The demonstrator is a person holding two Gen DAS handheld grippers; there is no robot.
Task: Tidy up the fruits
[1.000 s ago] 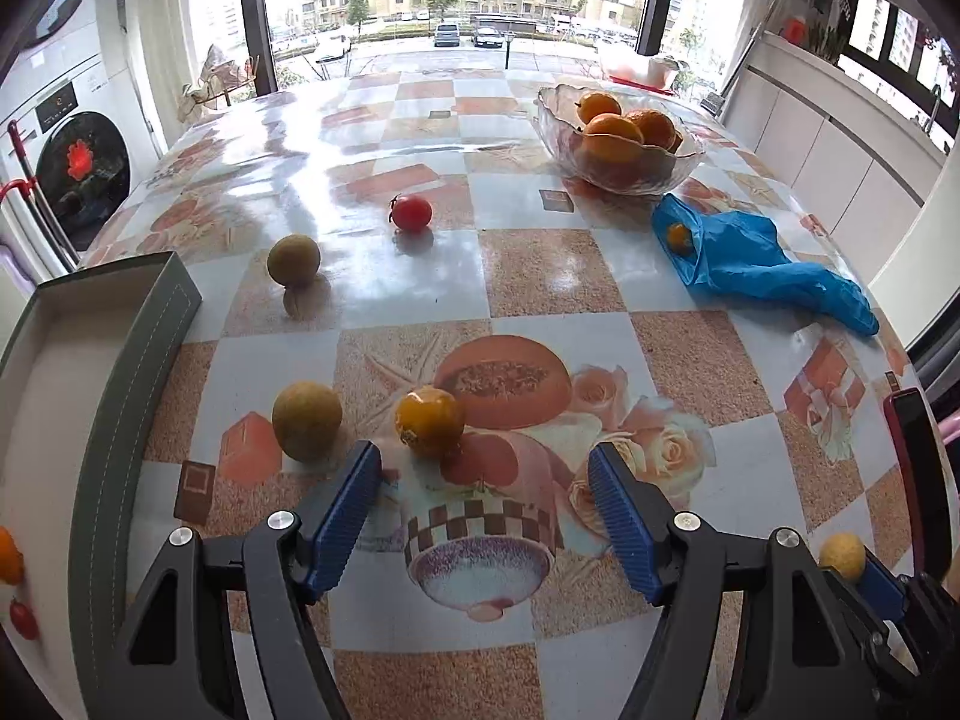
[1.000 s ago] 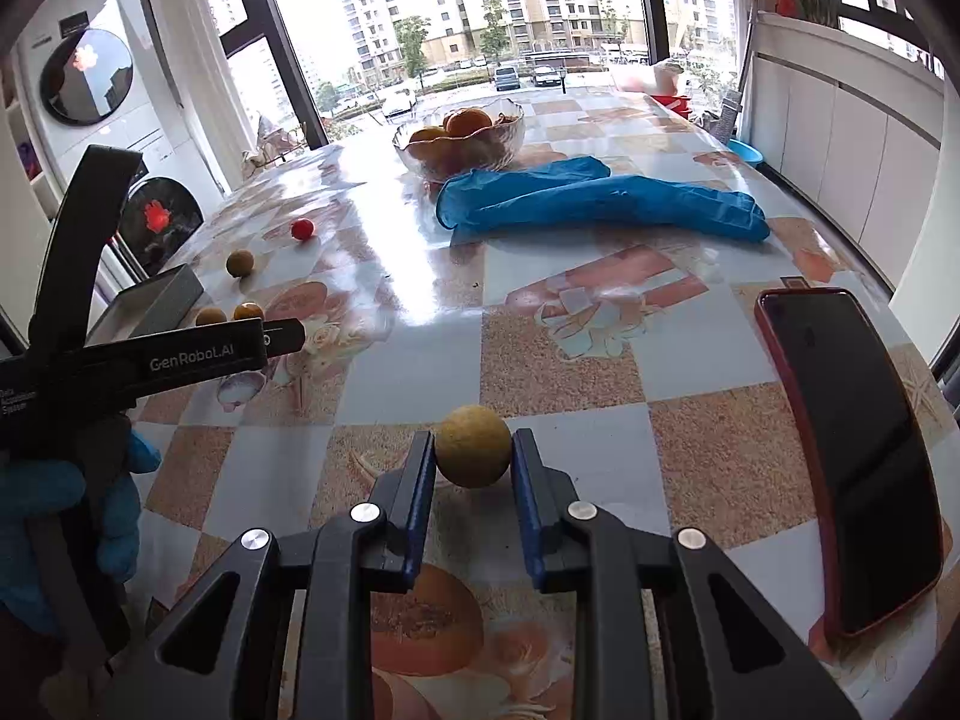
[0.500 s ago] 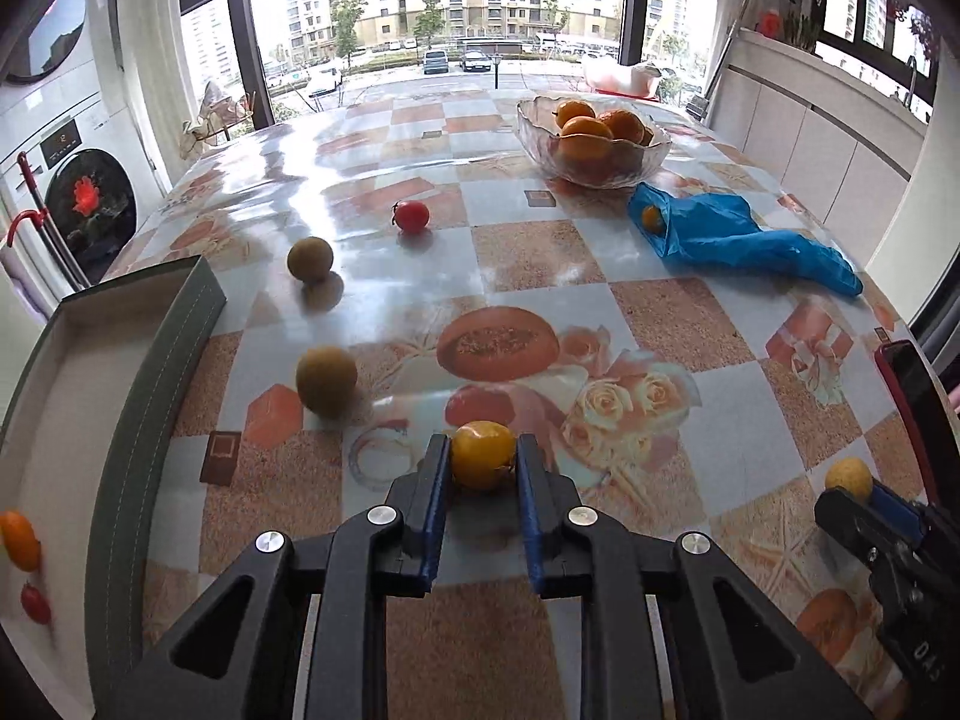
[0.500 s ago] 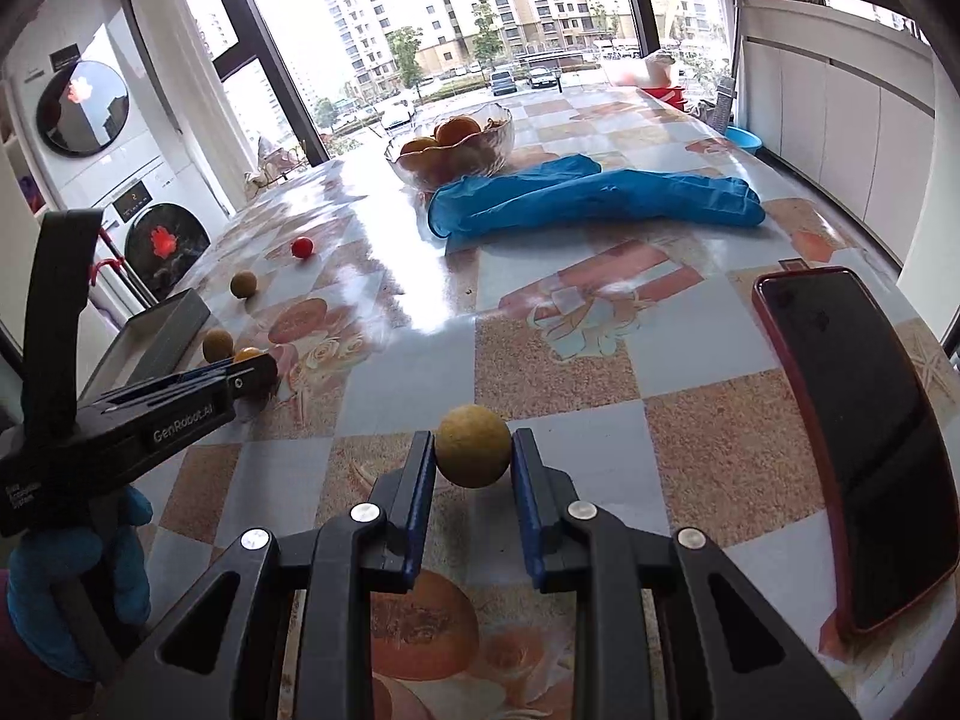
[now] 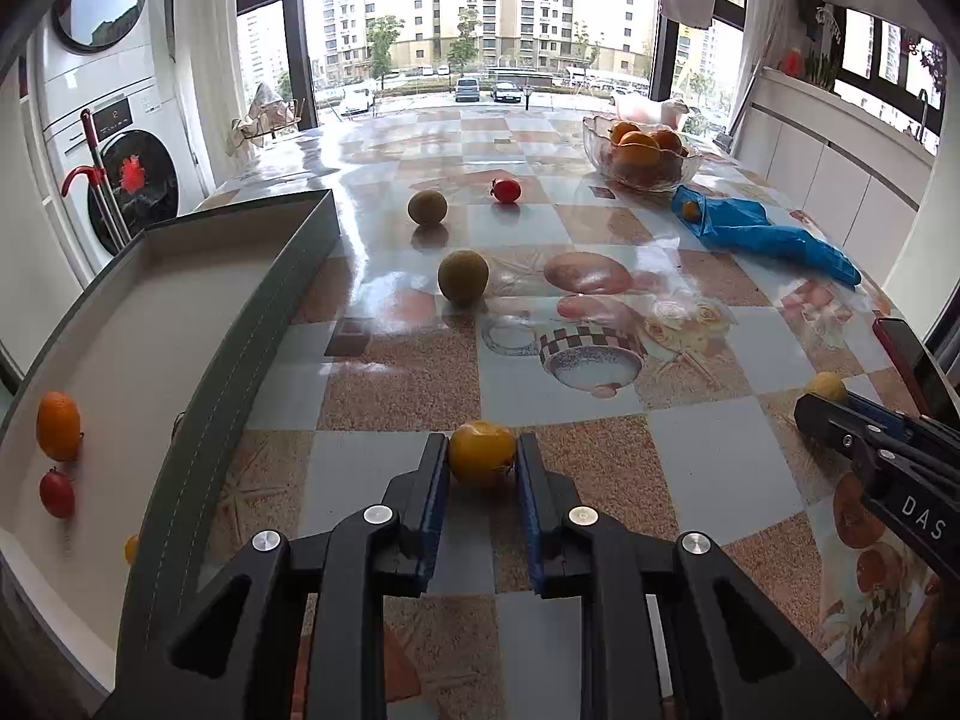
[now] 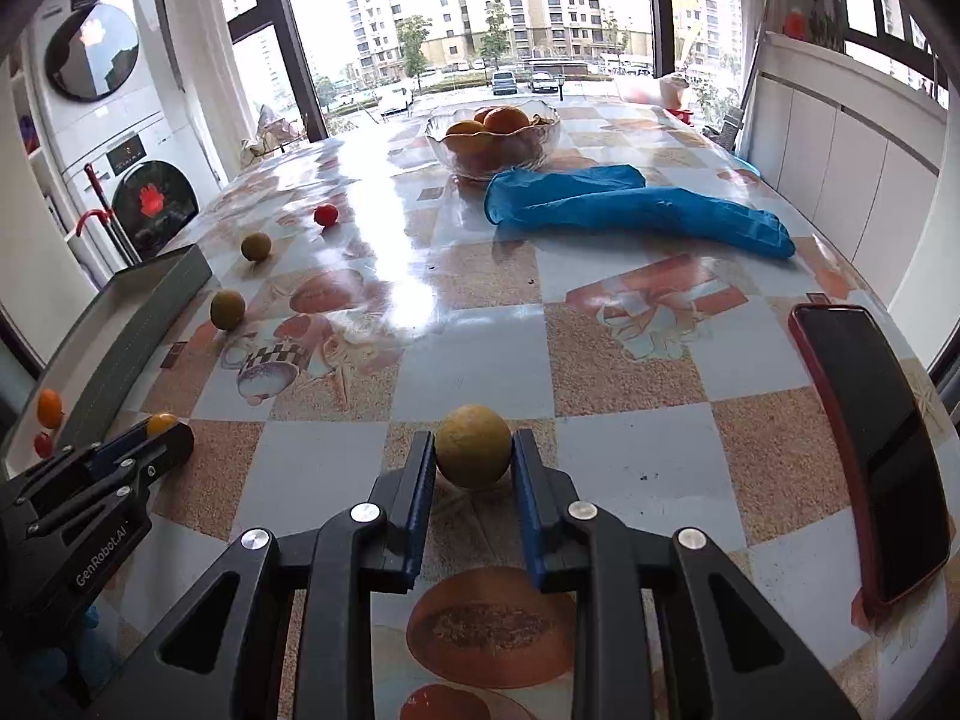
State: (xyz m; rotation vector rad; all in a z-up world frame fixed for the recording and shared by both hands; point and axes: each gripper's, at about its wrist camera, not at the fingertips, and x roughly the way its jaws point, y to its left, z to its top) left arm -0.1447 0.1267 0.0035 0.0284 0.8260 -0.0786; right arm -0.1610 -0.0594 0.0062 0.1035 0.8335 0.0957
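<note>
My left gripper (image 5: 482,463) is shut on a yellow-orange tomato (image 5: 482,453), held above the table beside the grey box (image 5: 252,324). The box holds an orange fruit (image 5: 57,425), a red tomato (image 5: 57,493) and a small yellow fruit (image 5: 131,548). My right gripper (image 6: 473,461) is shut on a round yellow-brown fruit (image 6: 473,446), which shows small in the left wrist view (image 5: 827,386). Two brown-green fruits (image 5: 462,276) (image 5: 427,207) and a red tomato (image 5: 505,189) lie on the table.
A glass bowl (image 5: 639,156) of oranges stands at the far right. A blue glove (image 5: 762,234) with a small orange fruit (image 5: 691,209) at its mouth lies near it. A phone in a red case (image 6: 870,450) lies by the right table edge. Washing machines stand at left.
My left gripper closed on the yellow-orange tomato and carried it back and left toward the grey box. My right gripper kept hold of the yellow-brown fruit with little movement.
</note>
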